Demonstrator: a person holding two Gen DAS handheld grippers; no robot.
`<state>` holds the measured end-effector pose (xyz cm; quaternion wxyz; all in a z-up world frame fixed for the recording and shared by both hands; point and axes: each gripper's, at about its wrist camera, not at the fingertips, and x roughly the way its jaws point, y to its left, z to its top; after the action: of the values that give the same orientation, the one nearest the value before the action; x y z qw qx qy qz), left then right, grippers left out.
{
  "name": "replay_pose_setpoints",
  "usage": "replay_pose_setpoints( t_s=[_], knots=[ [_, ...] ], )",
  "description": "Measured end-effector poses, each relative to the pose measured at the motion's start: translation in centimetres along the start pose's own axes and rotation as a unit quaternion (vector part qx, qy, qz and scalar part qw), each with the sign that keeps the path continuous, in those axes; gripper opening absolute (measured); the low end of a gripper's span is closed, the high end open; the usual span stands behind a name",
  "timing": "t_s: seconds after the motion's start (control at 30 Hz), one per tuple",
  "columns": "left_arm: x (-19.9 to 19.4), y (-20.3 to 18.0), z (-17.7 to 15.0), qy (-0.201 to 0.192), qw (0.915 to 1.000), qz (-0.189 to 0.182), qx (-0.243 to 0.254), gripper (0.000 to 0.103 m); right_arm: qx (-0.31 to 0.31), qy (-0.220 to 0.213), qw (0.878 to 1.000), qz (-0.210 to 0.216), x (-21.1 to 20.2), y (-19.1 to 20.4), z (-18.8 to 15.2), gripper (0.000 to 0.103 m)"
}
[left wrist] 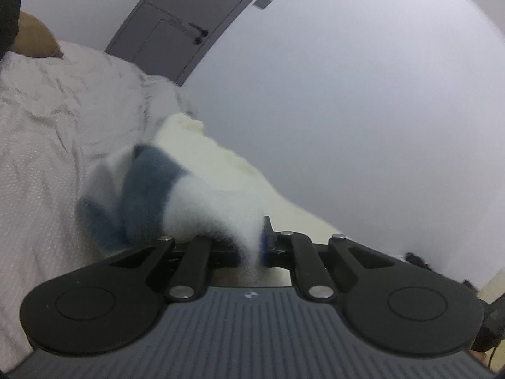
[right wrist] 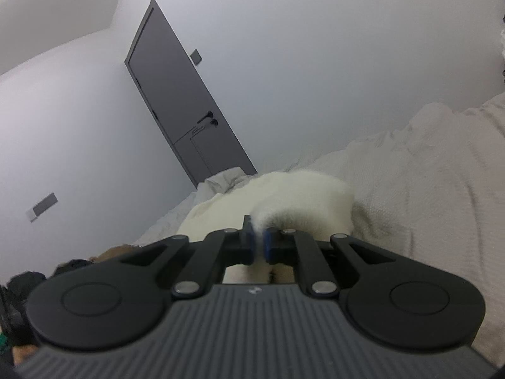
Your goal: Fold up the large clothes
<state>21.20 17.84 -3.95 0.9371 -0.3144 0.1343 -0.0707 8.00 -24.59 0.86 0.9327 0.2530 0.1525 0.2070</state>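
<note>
Ahead of both of your grippers the pale wall fills most of what you see, with a grey door set in it beyond the fingertips; in the right wrist view the door leans away up and to the left of your gripper, and in the left wrist view it curves across the top. Below that lies the bed, covered in a crumpled off-white bedspread that spreads out to the left of your left gripper and, in the other view, rises to the right of your right gripper. On the bedspread, straight in front of both tools, is the fluffy white garment with blue bands, blurred in both views; its white bulk trails away from the fingertips toward the door, and the blue bands sit just left of your left gripper's tips. Your left gripper is pressed together on a fold of that garment, with white fleece bunched over and between the blue pads. Your right gripper is likewise pinching a white tuft of the same garment, which curls up and to the right from between its pads. A brown cushion lies far off to the upper left of your left gripper.
</note>
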Motion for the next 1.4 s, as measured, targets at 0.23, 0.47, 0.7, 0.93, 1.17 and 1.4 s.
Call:
replay_pose_setpoints(
  t_s=[0.23, 0.47, 0.7, 0.93, 1.17, 1.4],
  knots=[
    [-5.5, -2.6, -0.7, 0.006, 0.9995, -0.031, -0.007, 0.012, -0.009, -0.004, 1.0, -0.021, -6.6, 1.5, 0.1, 0.009],
    [-6.9, -3.9, -0.9, 0.039, 0.9991, -0.019, 0.007, 0.012, -0.009, 0.036, 0.998, -0.059, -9.8, 1.3, -1.6, 0.009],
    [-1.4, -1.9, -2.3, 0.118, 0.9926, 0.003, 0.025, 0.013, 0.016, 0.092, 0.99, -0.103, -6.0, -0.6, -3.4, 0.01],
    [2.9, 0.5, -3.3, 0.158, 0.9871, 0.024, 0.007, 0.013, 0.067, 0.138, 0.979, -0.131, -3.1, -3.3, -5.2, 0.011],
    [7.4, 1.7, -4.2, 0.183, 0.9817, 0.051, 0.013, 0.015, 0.089, 0.168, 0.972, -0.139, 0.9, -6.4, -6.9, 0.011],
    [8.9, 1.2, -4.9, 0.177, 0.9817, 0.061, 0.036, 0.015, 0.077, 0.166, 0.974, -0.134, 1.3, -6.5, -7.5, 0.012]
  ],
)
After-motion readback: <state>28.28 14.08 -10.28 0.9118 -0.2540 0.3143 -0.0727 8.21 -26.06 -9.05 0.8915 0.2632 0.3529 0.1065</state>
